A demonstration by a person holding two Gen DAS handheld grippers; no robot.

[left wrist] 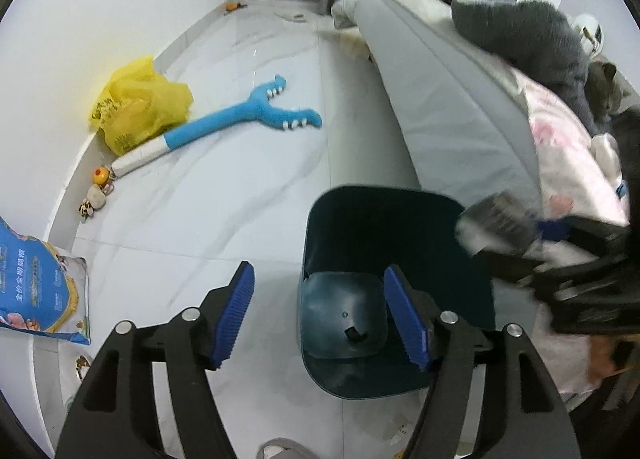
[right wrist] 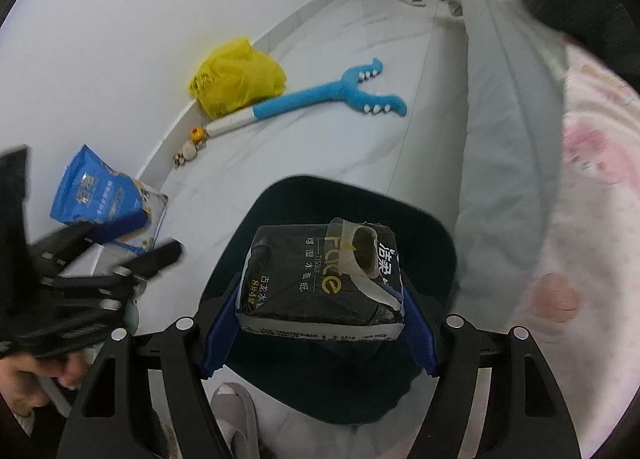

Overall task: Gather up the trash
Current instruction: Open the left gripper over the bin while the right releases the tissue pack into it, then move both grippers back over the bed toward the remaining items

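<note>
A dark teal trash bin (left wrist: 440, 227) stands on the floor beside the bed; its swing lid (left wrist: 344, 315) lies tilted inside. My right gripper (right wrist: 320, 319) is shut on a black tissue pack (right wrist: 320, 283) and holds it above the bin's rim (right wrist: 436, 231). In the left wrist view the pack (left wrist: 496, 227) shows blurred at the bin's right edge. My left gripper (left wrist: 320, 315) is open and empty, over the bin's near left side. It shows blurred at the left of the right wrist view (right wrist: 132, 239).
A yellow plastic bag (left wrist: 136, 107), a blue plush grabber toy (left wrist: 240, 119), small toys (left wrist: 96, 195) and a blue pet food bag (left wrist: 40, 291) lie along the wall. The bed (left wrist: 460, 107) with grey blanket and a cat (left wrist: 604, 87) fills the right. A slipper (right wrist: 236, 419) is below.
</note>
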